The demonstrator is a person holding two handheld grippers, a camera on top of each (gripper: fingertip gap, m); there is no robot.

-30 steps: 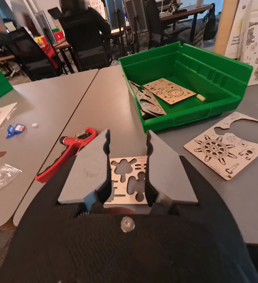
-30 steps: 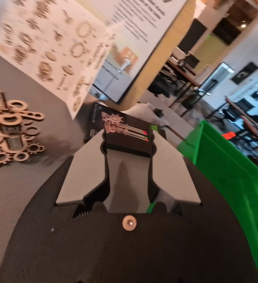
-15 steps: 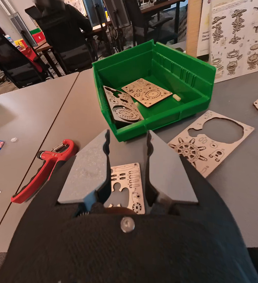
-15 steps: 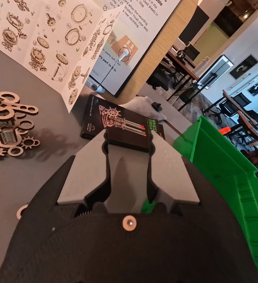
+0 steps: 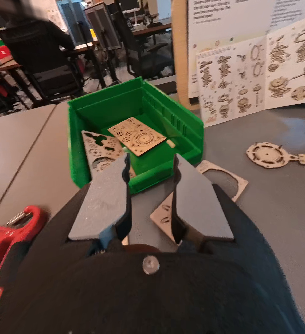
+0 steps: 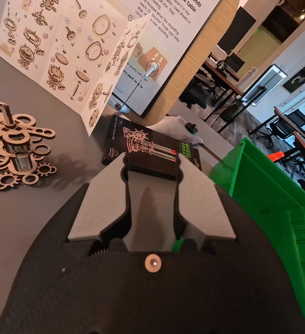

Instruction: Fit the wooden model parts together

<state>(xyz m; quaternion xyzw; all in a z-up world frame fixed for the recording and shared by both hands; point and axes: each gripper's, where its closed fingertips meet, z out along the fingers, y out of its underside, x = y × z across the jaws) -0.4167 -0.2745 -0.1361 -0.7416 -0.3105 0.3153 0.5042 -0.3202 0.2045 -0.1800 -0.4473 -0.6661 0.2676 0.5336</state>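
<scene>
My left gripper (image 5: 150, 159) is open and empty, just above the front wall of a green bin (image 5: 112, 106). The bin holds a pale wooden parts sheet (image 5: 137, 138) and a darker punched sheet (image 5: 101, 150) leaning at its left. A punched-out wooden sheet (image 5: 220, 178) lies on the table under my right finger. A round wooden disc part with a tab (image 5: 269, 157) lies to the right. My right gripper (image 6: 150, 160) is open and empty above the grey table. A partly built wooden model (image 6: 14, 144) of ringed layers stands at its left.
A folded instruction sheet (image 5: 256, 72) stands against a board at the back; it also shows in the right wrist view (image 6: 57, 45). A black product box (image 6: 148, 146) lies ahead of the right gripper, the green bin (image 6: 274, 207) beside it. A red hand-grip tool (image 5: 8, 235) lies left. My hands' fingertips stand some 50 cm from each other.
My left gripper has swung right and forward, from over a small punched sheet to the bin's front wall. The right view has sharpened and moved slightly forward; both grippers stay open.
</scene>
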